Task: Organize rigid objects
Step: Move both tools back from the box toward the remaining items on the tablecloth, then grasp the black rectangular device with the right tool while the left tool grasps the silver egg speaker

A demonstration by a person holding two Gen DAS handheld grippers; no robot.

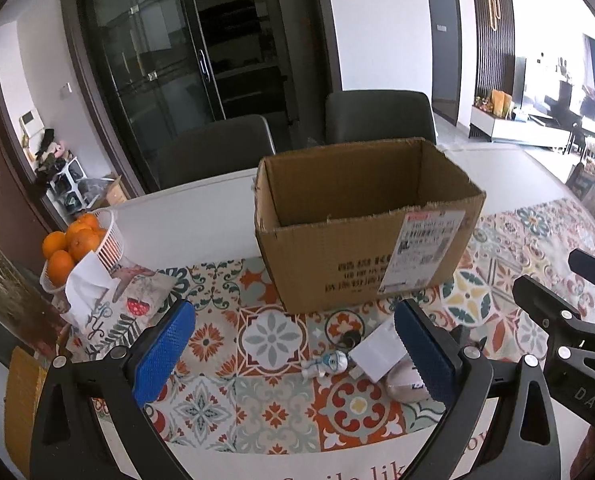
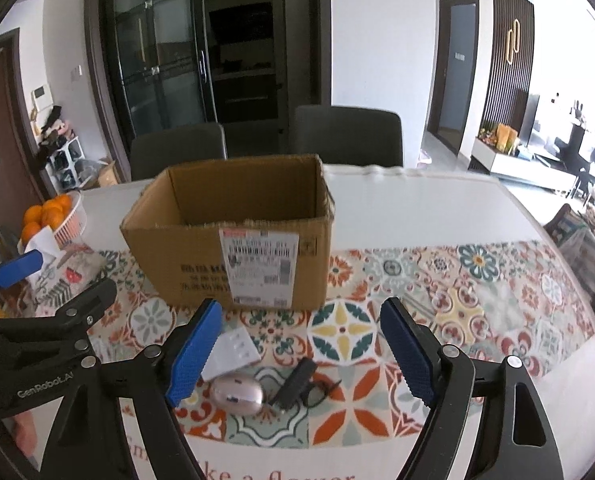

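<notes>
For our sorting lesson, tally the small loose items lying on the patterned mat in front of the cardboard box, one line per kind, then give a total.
Computer mouse: 1
White flat plastic piece: 1
Small black device with a cord: 1
Small white-and-blue figurine: 1
Total: 4

A cardboard box (image 2: 233,236) is sitting on the table (image 2: 417,208), toward its far edge, with two chairs (image 2: 345,136) standing behind it. Before the box, nearer the front edge, a mouse (image 2: 237,396), a flat card (image 2: 233,350) and a small dark gadget (image 2: 295,384) are lying close together. A basket of oranges (image 1: 77,244) is resting at the table's left edge.
</notes>
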